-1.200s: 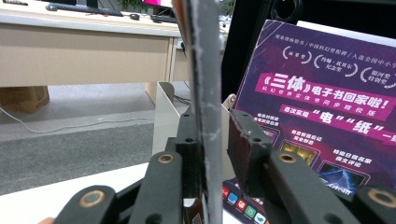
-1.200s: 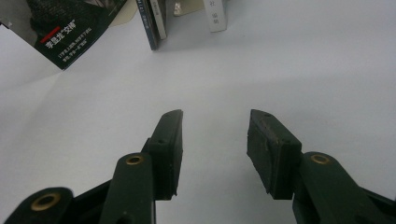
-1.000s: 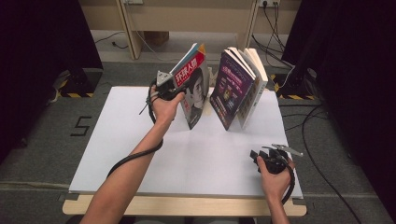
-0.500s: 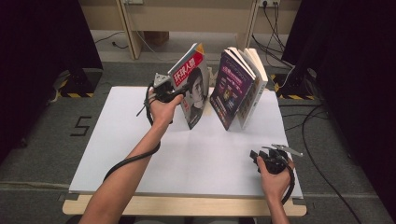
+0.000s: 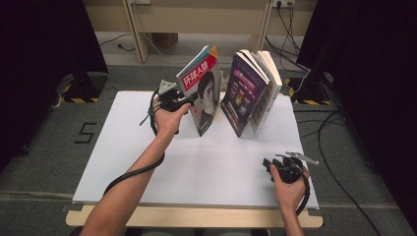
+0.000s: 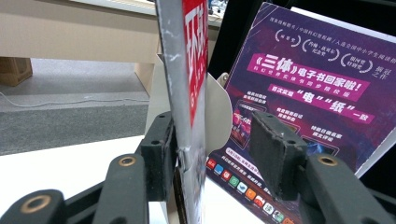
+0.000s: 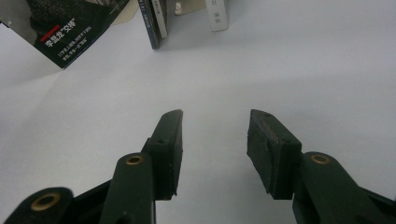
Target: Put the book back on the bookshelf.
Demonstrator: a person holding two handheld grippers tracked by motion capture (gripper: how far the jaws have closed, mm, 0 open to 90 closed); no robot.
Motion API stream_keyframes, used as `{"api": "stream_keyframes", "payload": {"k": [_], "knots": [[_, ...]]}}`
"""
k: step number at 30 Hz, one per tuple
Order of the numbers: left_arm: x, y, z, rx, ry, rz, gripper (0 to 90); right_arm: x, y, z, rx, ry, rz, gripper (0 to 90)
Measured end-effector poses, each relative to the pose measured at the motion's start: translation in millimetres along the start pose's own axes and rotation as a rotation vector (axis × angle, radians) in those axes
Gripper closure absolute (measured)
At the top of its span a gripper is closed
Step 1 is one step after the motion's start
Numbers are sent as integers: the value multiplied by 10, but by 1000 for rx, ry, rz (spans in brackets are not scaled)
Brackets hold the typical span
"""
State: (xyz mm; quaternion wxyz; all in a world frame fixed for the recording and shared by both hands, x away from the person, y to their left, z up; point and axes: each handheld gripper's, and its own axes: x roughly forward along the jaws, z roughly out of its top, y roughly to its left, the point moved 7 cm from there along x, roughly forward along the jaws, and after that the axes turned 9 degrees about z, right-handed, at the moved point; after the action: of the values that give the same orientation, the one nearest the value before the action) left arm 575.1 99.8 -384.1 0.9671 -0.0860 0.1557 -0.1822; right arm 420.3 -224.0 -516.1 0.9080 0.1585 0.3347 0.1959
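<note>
A magazine (image 5: 204, 88) with a red title band and a face on its cover stands tilted at the back of the white table (image 5: 196, 162). My left gripper (image 5: 184, 101) is at its left edge. In the left gripper view the magazine (image 6: 187, 70) rises between the jaws. They have just been opening: the left pad (image 6: 161, 158) lies against the magazine's edge and the right pad (image 6: 275, 154) stands clear of it. A purple-covered book (image 5: 243, 93) leans to the right of the magazine. My right gripper (image 5: 269, 164) rests open and empty at the front right (image 7: 215, 135).
More pale books (image 5: 268, 88) lean behind the purple one. Cables and a wooden frame (image 5: 137, 29) lie on the floor beyond the table. The table's wooden front edge (image 5: 196, 216) is close to the right hand.
The left hand has shifted slightly left at the magazine's edge. The magazine still stands tilted in the same place. The right hand has not moved.
</note>
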Motion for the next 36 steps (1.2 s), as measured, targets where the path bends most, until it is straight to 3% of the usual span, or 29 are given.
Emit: {"api": "stream_keyframes", "payload": {"k": [13,17,19,27,36], "knots": [[-96,59,-86,6,29,1,482,-1,4,-1,2,-1,1,559],[-155,74,-99,0,32,-10,472,-2,-7,4,-14,-1,-4,560],[-186,91,-112,-1,35,-10,469,4,12,-3,8,-1,1,559],[-313,140,-228,-20,64,-23,454,14,18,-8,-1,3,0,559],[-440,171,-275,-6,72,-37,444,2,5,11,-3,-4,-2,559]]}}
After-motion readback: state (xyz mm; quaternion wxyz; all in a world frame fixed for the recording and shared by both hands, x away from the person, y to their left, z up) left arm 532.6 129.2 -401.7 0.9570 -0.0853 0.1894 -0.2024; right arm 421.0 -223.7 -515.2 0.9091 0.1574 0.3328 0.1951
